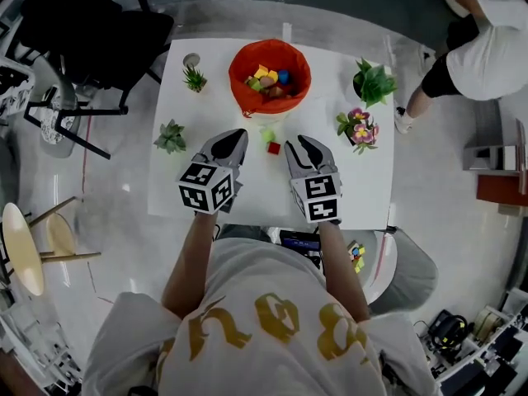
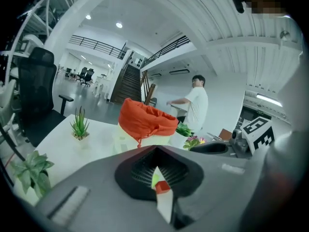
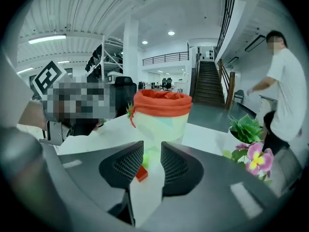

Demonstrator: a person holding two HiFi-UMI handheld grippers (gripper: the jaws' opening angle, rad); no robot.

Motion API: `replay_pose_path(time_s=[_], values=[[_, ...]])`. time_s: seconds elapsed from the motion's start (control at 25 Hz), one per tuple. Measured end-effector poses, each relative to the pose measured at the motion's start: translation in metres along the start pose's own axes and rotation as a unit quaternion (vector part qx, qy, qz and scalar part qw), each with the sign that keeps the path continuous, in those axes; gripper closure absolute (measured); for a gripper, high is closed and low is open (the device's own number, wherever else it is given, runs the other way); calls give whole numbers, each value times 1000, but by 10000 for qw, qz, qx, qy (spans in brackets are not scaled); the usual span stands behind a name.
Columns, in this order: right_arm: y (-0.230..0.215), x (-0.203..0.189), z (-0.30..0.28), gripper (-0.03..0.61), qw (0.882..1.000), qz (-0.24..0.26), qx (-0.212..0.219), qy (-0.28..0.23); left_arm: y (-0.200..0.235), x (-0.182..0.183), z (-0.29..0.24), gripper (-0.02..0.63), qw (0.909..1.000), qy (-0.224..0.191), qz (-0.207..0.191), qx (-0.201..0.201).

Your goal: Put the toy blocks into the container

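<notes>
Currently on the white surface (image 1: 261, 186):

- Container (image 1: 238, 79): far centre, with a soft orange cloth rim. Several coloured blocks are already inside.
- Red block (image 1: 274, 148): loose on the near side of the container, between the two tools.
- Green block (image 1: 267, 134): just beyond the red one and close beside it; I cannot tell whether they touch.
- Left hand-held gripper (image 1: 238, 137): jaws together at the tips, nothing held. It points at the two blocks from the left.
- Right hand-held gripper (image 1: 304, 142): jaws apart, nothing between the pads. The blocks lie ahead of it and slightly left.
- Handling, as I judge it: both blocks look small, light, rigid and smooth-faced, and likely to skate if nudged. Take the red one squarely across two flat opposite faces, low down and clear of its green neighbour.
</notes>
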State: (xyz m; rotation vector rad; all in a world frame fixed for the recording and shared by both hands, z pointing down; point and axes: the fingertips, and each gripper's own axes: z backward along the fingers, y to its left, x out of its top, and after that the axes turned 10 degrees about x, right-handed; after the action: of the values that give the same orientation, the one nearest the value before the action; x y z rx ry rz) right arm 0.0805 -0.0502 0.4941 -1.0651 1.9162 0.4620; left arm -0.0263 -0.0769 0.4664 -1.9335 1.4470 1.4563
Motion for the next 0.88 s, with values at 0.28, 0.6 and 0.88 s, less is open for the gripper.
replay_pose_path(time_s=[0.28,0.6,0.88], values=[[3,-19,-18,423,9992,45,208,338,11,-18,-10,612,9997,224,52,48],[16,-49,-41,396,9935,184,611,941,19,-38,-22,612,9988,484,107,12],[23,-71,-58,377,9877,301,762,1328,25,-50,-27,612,9979,618,180,-9]])
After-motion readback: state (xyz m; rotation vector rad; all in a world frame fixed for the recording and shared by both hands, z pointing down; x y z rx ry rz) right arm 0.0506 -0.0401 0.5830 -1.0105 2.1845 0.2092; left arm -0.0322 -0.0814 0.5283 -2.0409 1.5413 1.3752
